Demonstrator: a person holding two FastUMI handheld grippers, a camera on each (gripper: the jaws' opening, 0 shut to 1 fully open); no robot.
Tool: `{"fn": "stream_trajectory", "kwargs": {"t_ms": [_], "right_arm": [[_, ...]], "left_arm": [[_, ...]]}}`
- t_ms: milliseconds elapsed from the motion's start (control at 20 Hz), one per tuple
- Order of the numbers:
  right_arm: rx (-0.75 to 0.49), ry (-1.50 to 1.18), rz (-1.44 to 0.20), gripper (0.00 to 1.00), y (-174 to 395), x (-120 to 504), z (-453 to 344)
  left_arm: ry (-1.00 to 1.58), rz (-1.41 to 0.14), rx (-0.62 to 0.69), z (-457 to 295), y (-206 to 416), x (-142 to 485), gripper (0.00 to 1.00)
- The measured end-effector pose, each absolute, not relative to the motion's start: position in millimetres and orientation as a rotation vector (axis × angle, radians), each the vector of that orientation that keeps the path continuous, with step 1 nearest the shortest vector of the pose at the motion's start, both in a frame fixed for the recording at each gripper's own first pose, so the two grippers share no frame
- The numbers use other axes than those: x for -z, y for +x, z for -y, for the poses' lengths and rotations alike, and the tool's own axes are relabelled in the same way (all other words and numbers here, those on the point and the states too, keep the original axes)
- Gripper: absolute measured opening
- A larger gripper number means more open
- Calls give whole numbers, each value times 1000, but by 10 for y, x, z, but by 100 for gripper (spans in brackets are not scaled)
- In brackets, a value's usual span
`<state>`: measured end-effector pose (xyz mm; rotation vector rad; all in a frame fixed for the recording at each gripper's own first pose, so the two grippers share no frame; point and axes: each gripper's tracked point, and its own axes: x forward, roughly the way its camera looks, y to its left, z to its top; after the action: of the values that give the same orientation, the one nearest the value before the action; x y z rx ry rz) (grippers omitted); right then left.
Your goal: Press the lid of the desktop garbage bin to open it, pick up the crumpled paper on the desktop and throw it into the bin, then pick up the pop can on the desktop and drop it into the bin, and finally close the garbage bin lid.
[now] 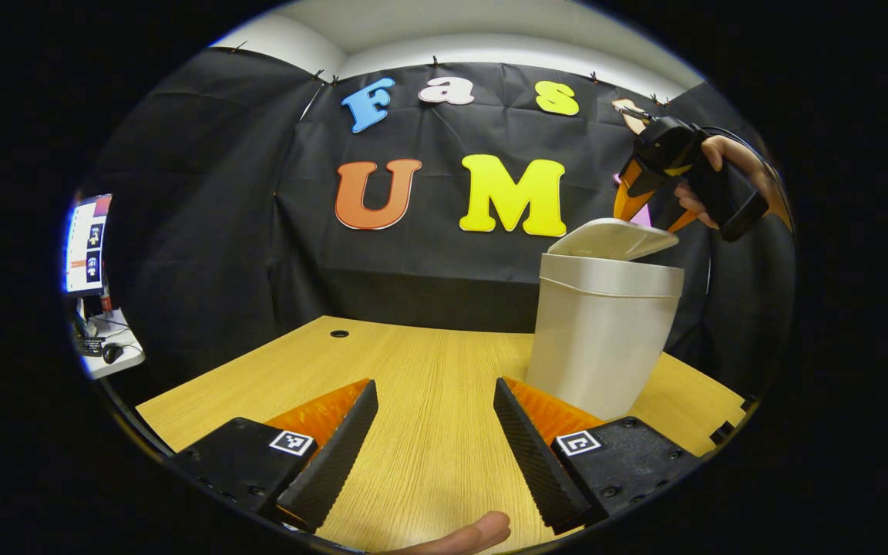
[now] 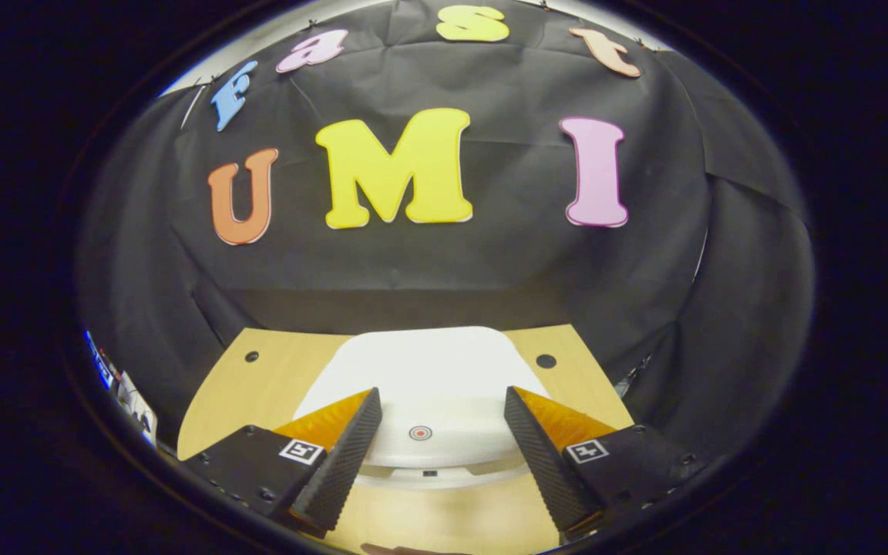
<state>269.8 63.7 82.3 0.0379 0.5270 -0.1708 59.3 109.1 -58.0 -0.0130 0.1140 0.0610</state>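
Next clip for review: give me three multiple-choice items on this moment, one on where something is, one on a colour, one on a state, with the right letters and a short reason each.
1. Where is the right tool?
A. Above the bin's lid
B. Flat on the desk
C. Beside the monitor

2. What colour is the bin?
A. Red
B. White
C. Green

3. How do the left tool's fingers stand?
A. Clamped on paper
C. Shut on a can
B. Apart, holding nothing

Key:
1 A: the left gripper view shows it held in a hand over the lid, and the right gripper view looks down on the lid.
2 B: its body and lid are white against the wooden desk.
3 B: bare desk shows in the wide gap between the fingers.
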Motion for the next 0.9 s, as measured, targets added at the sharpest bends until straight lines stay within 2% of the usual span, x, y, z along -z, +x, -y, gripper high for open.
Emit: {"fn": "stream_trajectory", "kwargs": {"t_ms": [650, 900], "right_arm": [[127, 14, -627, 95, 2627, -591, -665], [115, 18, -570, 96, 2612, -600, -659]], "left_arm": [[11, -103, -26, -981, 581, 559, 98], [28, -110, -34, -984, 590, 584, 98]]}}
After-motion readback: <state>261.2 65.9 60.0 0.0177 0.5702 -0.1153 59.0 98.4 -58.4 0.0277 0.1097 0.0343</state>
